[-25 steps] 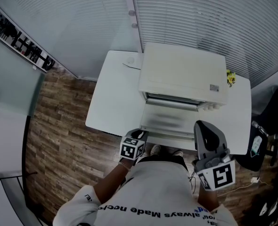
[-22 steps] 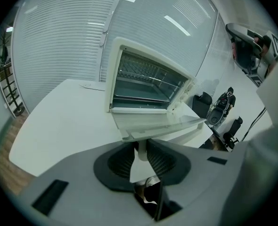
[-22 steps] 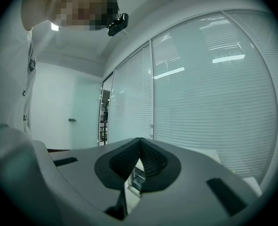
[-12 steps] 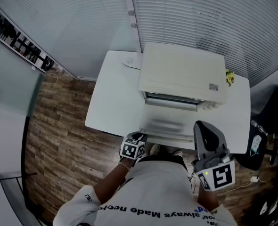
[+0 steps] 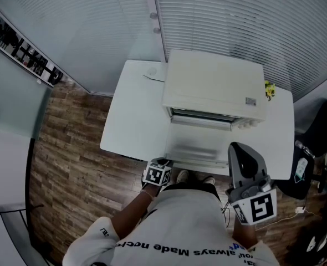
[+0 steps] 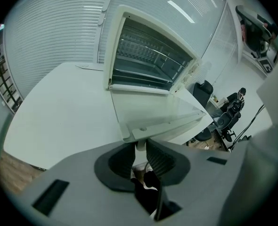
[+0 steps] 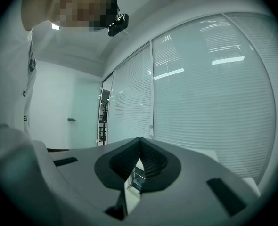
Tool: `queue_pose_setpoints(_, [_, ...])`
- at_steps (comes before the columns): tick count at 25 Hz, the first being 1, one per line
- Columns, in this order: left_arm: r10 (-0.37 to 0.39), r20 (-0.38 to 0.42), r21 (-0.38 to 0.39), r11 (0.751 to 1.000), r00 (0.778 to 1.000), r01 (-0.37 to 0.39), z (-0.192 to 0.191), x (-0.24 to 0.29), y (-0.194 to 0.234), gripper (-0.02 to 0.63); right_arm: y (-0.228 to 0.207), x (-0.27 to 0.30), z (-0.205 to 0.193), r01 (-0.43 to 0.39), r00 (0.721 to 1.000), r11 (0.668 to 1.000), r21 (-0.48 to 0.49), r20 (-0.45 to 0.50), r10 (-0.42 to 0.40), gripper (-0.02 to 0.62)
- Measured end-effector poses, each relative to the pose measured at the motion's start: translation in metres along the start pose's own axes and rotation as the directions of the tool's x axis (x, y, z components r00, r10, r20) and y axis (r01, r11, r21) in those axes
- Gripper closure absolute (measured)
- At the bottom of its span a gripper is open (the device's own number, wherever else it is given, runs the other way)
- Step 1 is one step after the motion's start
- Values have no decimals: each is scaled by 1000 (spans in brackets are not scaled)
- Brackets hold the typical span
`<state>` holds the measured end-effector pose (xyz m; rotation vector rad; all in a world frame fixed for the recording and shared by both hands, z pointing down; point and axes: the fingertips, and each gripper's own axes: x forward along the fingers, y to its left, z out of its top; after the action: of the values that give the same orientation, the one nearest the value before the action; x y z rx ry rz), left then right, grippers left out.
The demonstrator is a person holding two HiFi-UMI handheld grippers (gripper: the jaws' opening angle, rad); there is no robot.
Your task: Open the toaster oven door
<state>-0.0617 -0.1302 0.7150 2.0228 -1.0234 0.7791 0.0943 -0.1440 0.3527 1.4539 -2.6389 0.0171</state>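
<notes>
A white toaster oven [image 5: 216, 85] stands on a white table [image 5: 136, 121], and its glass door [image 5: 199, 143] is folded down flat toward me. In the left gripper view the oven's cavity [image 6: 148, 55] gapes open above the lowered door [image 6: 162, 109]. My left gripper [image 5: 164, 160] is at the door's front left corner. Its jaws have just been closing, and the white door handle [image 6: 139, 146] sits pinched between their tips [image 6: 139, 149]. My right gripper [image 5: 236, 147] hovers by the door's front right corner, shut and holding nothing [image 7: 140, 140].
A small yellow object [image 5: 271, 90] lies behind the oven at the table's right end. A black office chair [image 5: 318, 137] stands to the right. Window blinds run behind the table, and a wood floor [image 5: 69, 148] lies to the left.
My left gripper has sunk lower at the door's front left corner, and its marker cube looks smaller. The door lies just as flat as before. The right gripper has not moved.
</notes>
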Motion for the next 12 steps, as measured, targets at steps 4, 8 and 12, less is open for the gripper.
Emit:
queue_pose_setpoints(4, [0, -22, -7, 1000, 1000, 0, -9, 8, 3, 518, 1, 1, 0, 1, 1000, 1000, -2, -5, -1, 588])
queue_pose_setpoints(8, [-6, -45, -23, 1000, 999, 5, -18, 15, 6, 520, 1, 2, 1, 1, 1000, 1000, -6, -8, -1, 588])
queue_pose_setpoints(12, [-5, -58, -32, 999, 998, 3, -23, 20, 8, 522, 1, 3, 0, 3, 1000, 1000, -7, -8, -3, 588])
